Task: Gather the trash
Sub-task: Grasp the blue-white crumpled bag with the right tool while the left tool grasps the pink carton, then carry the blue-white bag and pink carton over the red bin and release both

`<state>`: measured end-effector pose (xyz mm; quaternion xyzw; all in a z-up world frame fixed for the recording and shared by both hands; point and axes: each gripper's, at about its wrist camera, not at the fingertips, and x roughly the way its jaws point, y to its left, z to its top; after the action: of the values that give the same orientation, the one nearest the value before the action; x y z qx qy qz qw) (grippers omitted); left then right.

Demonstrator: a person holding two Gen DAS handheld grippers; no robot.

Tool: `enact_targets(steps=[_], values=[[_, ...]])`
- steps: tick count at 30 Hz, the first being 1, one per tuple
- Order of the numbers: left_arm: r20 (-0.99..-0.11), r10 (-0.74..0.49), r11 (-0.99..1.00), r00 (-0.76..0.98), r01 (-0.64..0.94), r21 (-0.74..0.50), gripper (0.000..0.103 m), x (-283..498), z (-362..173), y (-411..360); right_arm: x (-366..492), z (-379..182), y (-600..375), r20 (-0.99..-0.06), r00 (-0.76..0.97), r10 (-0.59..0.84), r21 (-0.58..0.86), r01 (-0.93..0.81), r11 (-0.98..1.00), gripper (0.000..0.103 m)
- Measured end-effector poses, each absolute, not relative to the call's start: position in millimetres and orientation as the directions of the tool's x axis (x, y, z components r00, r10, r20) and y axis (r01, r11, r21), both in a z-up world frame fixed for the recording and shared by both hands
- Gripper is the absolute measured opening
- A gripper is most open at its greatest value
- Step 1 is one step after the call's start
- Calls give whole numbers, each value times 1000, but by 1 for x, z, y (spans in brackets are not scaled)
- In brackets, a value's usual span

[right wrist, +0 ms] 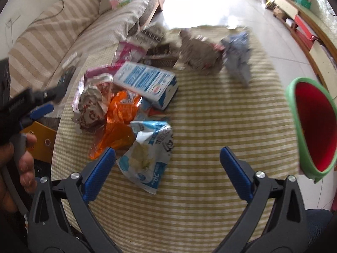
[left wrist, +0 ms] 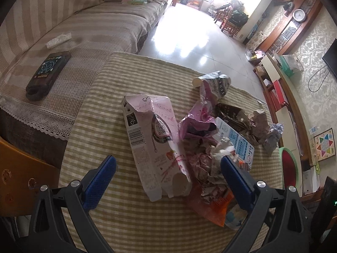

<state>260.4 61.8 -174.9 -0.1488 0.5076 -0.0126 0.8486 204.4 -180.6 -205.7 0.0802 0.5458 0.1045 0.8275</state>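
We're barely started: trash pile (left wrist: 210, 139) sits on the worktop (right wrist: 210, 126), left of the bin (right wrist: 311, 126), which looks empty. Left gripper (left wrist: 168, 166) and right gripper (right wrist: 168, 158) both gape apart, holding nothing.

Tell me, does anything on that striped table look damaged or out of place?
Yes. A pink milk carton lies flattened and torn open among crumpled wrappers, and a blue carton lies on its side.

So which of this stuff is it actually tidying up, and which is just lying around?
For the job: pink carton, blue carton, chip bag, orange wrapper, crumpled paper, bin.

Lying about: remote, tissue, clock.
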Motion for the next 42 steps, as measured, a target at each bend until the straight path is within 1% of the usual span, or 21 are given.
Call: enact_targets(steps=[2,5,7,8,9,10,11,12,13,14,15,16,17,18,24,27,37,42], values=[[-866,-159,951,475,-162,-264,94,269,-182,66,209,-215,-174,-892,363,268,253,-89,963,98],[-884,-157,947,440,-188,-262,83,282,-196,69,215,-229,-167,-901,337,274,259,-90,962,92],[-888,-169,943,427,-191,-271,78,288,-202,70,218,-237,-164,-907,311,284,270,-87,959,81],[-891,-169,945,420,-187,-268,71,291,-204,69,219,-243,-163,-910,292,294,280,-89,956,72],[-896,-168,948,411,-182,-261,66,293,-207,67,220,-247,-162,-912,276,302,289,-89,953,66],[-899,-169,950,403,-178,-258,64,295,-210,66,221,-251,-161,-914,269,303,290,-88,953,66],[-902,-171,950,396,-176,-257,58,296,-213,65,219,-249,-160,-910,283,304,288,-97,953,61],[-904,-176,950,390,-174,-261,55,297,-215,64,220,-250,-159,-910,279,307,290,-102,952,55],[-901,-189,947,391,-171,-273,53,298,-217,64,219,-250,-160,-910,282,305,288,-100,952,52],[-897,-201,944,392,-165,-284,45,298,-217,64,220,-250,-161,-908,280,313,298,-98,950,42],[-893,-218,943,394,-150,-296,34,297,-216,62,219,-250,-163,-905,278,323,310,-93,946,37],[-892,-217,947,396,-136,-291,34,297,-214,59,219,-250,-165,-900,280,333,321,-90,943,36],[-892,-206,953,402,-124,-276,30,296,-211,55,219,-250,-166,-899,282,334,322,-89,943,33],[-890,-208,954,405,-117,-276,28,294,-209,54,219,-249,-167,-899,285,334,321,-90,943,31],[-881,-219,951,419,-111,-290,21,286,-199,62,215,-237,-172,-891,310,332,320,-92,943,30],[-872,-202,956,446,-102,-274,20,275,-186,67,211,-224,-177,-879,335,339,326,-97,940,30],[-839,-196,956,508,-91,-279,18,246,-152,75,198,-193,-183,-855,400,331,316,-103,943,29],[-814,-177,967,553,-54,-248,18,233,-128,67,190,-180,-183,-842,426,331,312,-115,943,29]])
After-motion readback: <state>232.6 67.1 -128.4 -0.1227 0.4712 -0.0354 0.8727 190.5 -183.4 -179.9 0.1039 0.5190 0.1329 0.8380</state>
